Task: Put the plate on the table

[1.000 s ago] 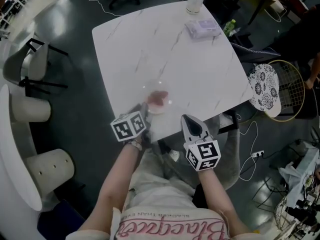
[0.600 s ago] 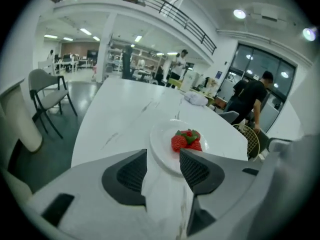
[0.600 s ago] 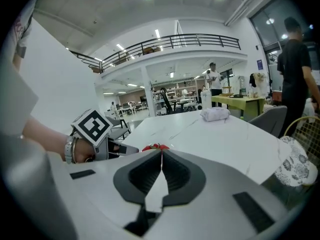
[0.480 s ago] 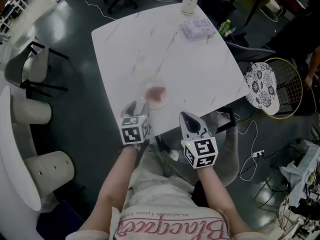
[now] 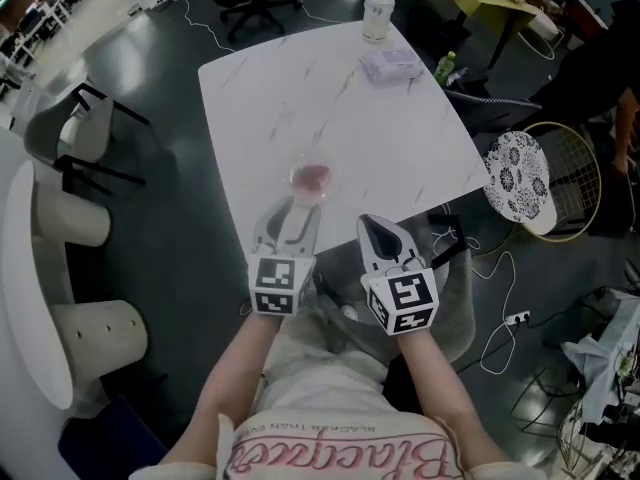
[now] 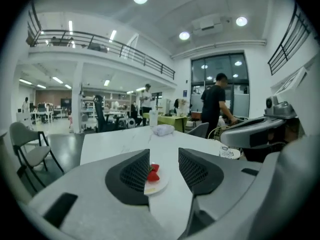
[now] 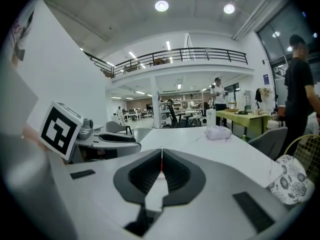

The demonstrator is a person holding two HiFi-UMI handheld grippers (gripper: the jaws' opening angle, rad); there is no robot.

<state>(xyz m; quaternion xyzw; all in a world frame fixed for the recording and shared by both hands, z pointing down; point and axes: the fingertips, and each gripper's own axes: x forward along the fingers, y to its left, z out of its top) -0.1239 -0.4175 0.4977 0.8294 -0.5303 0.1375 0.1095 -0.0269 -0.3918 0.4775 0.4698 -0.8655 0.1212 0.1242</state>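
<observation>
A small clear plate (image 5: 311, 180) with red strawberry pieces rests on the white marble table (image 5: 340, 108), near its front edge. My left gripper (image 5: 288, 214) sits just short of the plate, jaws wide apart, touching nothing. In the left gripper view the plate (image 6: 157, 185) and its strawberries (image 6: 153, 173) lie beyond the open left gripper (image 6: 164, 154), clear of both pads. My right gripper (image 5: 373, 228) hovers at the table's front edge to the right of the plate. In the right gripper view, that gripper (image 7: 161, 157) is shut and empty.
A lidded white cup (image 5: 377, 13) and a tissue packet (image 5: 390, 65) stand at the table's far side. A patterned cushion on a wire chair (image 5: 526, 176) is to the right. White chairs (image 5: 75, 218) are to the left. A person in black (image 6: 216, 104) stands beyond the table.
My left gripper let go of the plate, opened its jaws and drew back toward the table's front edge. The plate stays on the table. The right gripper barely moved.
</observation>
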